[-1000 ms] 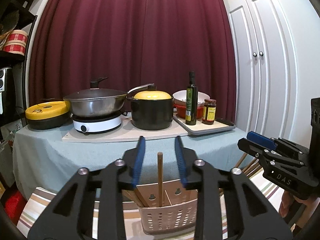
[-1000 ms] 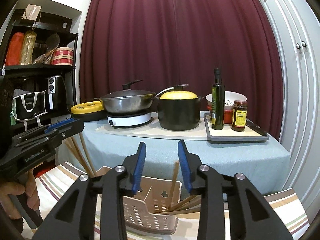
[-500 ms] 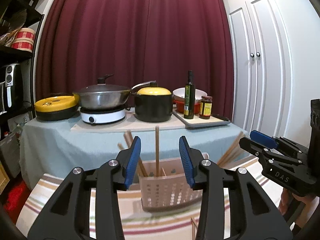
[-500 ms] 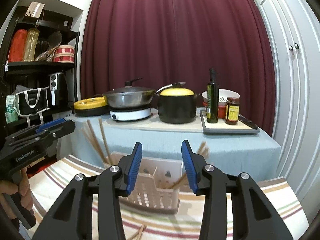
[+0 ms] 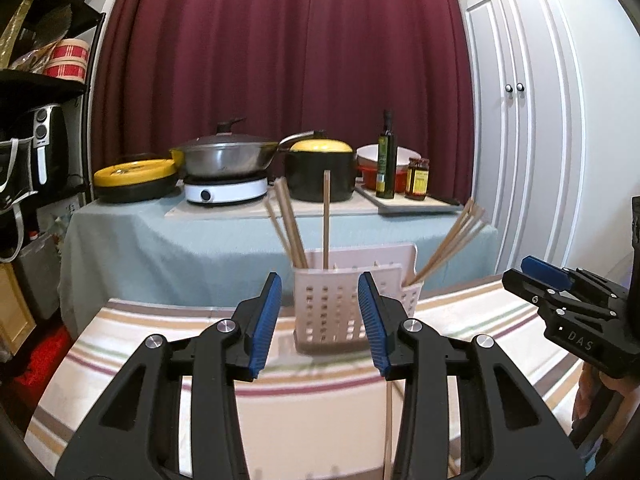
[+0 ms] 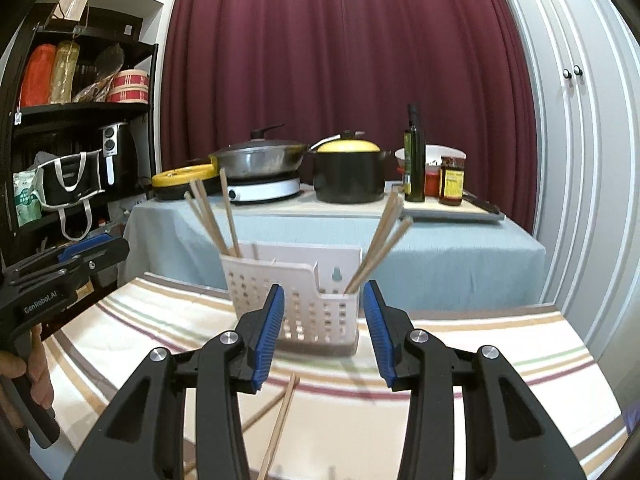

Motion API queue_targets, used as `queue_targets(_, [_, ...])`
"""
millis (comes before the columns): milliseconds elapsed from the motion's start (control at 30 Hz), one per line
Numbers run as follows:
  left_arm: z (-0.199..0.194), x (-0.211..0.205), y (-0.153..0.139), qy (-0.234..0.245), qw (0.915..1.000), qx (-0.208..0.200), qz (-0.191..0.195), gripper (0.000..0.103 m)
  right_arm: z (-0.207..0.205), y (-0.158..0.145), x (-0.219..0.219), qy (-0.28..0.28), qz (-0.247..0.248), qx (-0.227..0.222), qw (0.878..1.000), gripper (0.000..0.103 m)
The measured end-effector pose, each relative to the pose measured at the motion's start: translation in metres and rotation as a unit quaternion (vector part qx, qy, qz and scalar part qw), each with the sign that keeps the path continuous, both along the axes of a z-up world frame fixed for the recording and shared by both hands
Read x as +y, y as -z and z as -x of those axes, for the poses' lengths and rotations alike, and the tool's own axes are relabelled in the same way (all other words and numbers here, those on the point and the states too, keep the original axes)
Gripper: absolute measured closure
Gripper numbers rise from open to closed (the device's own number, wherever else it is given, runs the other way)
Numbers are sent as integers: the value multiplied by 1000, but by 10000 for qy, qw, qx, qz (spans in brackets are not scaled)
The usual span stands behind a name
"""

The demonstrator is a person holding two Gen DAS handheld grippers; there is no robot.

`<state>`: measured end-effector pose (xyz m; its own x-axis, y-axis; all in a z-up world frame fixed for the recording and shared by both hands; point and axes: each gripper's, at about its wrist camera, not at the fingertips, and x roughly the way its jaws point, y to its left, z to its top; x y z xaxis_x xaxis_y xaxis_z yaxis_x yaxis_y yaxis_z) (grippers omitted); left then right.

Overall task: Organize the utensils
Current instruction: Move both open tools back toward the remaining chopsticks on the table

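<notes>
Both claws are released and empty: the left gripper (image 5: 319, 322) and right gripper (image 6: 324, 330) sit at lower centre, facing the perforated holder (image 5: 340, 312) of chopsticks (image 5: 326, 218) mid-frame; loose chopsticks (image 6: 280, 428) lie on the striped cloth (image 6: 500, 360) below.

A perforated plastic utensil caddy (image 6: 296, 304) stands on the striped cloth-covered near table (image 6: 500, 360), wooden chopsticks (image 6: 208, 216) leaning in its left and right compartments, loose wooden chopsticks (image 6: 280, 424) lying before it, and the pot-laden far table (image 6: 440, 240) behind.
</notes>
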<state>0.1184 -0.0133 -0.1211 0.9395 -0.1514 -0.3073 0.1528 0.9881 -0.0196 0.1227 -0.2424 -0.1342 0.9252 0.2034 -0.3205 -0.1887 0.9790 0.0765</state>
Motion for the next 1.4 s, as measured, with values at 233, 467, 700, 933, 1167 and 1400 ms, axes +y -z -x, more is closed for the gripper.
queue_targets(233, [19, 3, 23, -58, 9996, 294, -18, 64, 18, 22, 2, 11, 9, 229, 9997, 61])
queue_targets(467, [31, 5, 49, -123, 9984, 557, -57, 64, 33, 43, 3, 16, 49, 414, 9991, 61])
queue_targets(700, [41, 10, 79, -188, 9963, 827, -143, 64, 45, 64, 5, 24, 81, 581, 9983, 61])
queue_targets(933, [50, 20, 97, -290, 9945, 985, -195, 64, 54, 85, 19, -100, 147, 692, 9974, 61])
queue_targets(1167, [55, 27, 108, -354, 9934, 1062, -236, 64, 62, 100, 32, -225, 184, 727, 9969, 61])
queue_targets(1400, [57, 30, 118, -392, 9919, 1191, -223, 64, 67, 116, 40, -349, 167, 926, 9950, 61])
